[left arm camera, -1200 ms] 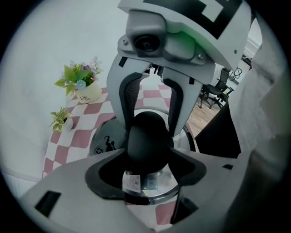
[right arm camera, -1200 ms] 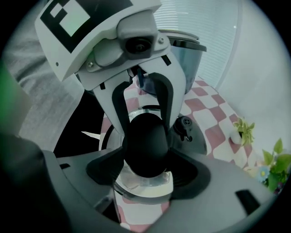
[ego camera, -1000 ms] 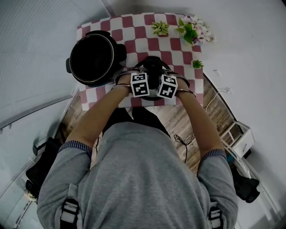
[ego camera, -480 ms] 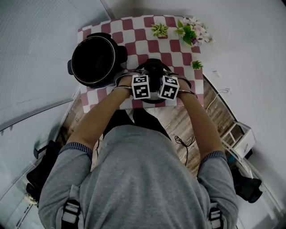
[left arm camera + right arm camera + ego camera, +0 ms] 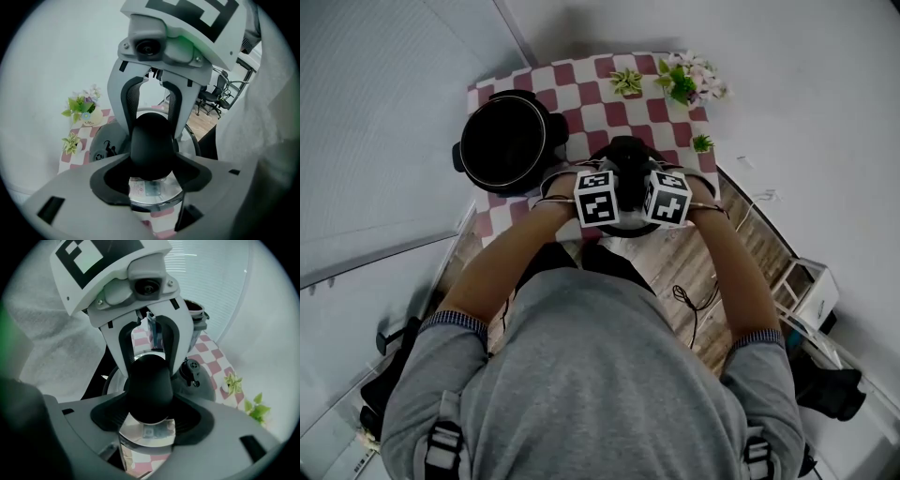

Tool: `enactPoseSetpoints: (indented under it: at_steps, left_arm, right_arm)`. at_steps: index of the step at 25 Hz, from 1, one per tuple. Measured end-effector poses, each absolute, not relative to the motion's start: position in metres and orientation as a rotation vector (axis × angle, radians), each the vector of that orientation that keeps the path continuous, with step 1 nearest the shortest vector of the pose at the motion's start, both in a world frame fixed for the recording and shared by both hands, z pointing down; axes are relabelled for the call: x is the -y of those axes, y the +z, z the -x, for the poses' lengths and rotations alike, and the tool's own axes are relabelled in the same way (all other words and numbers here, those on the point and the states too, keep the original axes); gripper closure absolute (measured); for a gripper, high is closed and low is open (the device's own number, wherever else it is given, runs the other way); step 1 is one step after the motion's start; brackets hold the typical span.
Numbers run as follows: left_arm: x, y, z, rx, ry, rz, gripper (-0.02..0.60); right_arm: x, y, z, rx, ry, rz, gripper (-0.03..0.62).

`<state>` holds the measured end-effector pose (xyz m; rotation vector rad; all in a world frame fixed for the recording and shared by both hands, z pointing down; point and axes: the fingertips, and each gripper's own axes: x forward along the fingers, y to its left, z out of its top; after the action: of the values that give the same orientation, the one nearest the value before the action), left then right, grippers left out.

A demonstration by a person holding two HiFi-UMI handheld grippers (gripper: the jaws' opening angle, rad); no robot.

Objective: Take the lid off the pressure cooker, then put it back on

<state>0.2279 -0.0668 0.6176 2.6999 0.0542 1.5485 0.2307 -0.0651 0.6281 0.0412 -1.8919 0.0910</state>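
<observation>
Your left tool (image 5: 152, 165) and right tool (image 5: 150, 401), clamped on the black knob (image 5: 151, 143), just raised the round steel lid (image 5: 154, 194). Refit it on the open black pot (image 5: 504, 145), far left.

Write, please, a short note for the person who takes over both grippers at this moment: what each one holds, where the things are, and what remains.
Left gripper: shut on the black handle of the lid.
Right gripper: shut on the same handle, from the opposite side.
Things: lid held between both, near the front edge of the checkered cloth; pot stands open at the cloth's left.
Done: lid is off.
Left: carry it over the pot and set it back on.
</observation>
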Motion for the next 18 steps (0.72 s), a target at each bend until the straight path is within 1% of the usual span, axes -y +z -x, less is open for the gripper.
enactPoseSetpoints:
  at_steps: [9, 14, 18]
  left_arm:
    - [0.072, 0.534, -0.199, -0.074, 1.545, -2.785, 0.284]
    - [0.088, 0.495, -0.164, -0.104, 1.553, -2.827, 0.284]
    - [0.106, 0.480, -0.128, -0.090, 1.606, -2.836, 0.284]
  right_arm:
    - [0.070, 0.541, -0.200, 1.899, 0.060, -0.102, 0.303]
    - [0.087, 0.502, -0.165, 1.922, 0.056, -0.154, 0.301]
    - [0.105, 0.485, -0.129, 1.922, 0.048, -0.202, 0.301]
